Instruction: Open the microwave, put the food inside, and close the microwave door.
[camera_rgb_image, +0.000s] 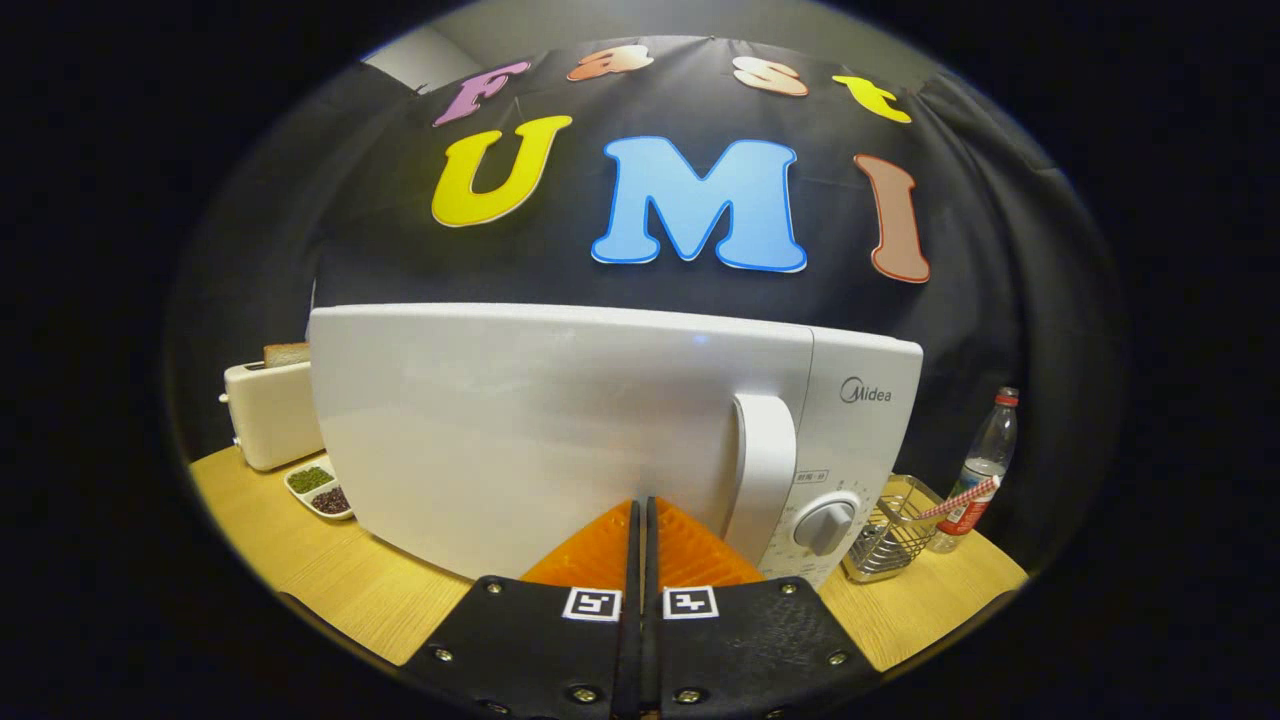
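Observation:
A white microwave (560, 420) stands on the wooden table, its door closed. Its vertical white handle (762, 465) runs down the door's right side, with a round dial (825, 522) on the control panel beside it. My gripper (640, 505) is shut with nothing between its fingers. The fingertips are right at the lower front of the door, a little left of the handle. Whether they touch the door I cannot tell.
Left of the microwave, a cream toaster (268, 410) holds a slice of bread, with a small white divided dish (320, 488) of dark and green bits before it. On the right stand a wire basket (890, 530) and a plastic bottle (985, 465). The wooden table (330, 585) reaches toward me.

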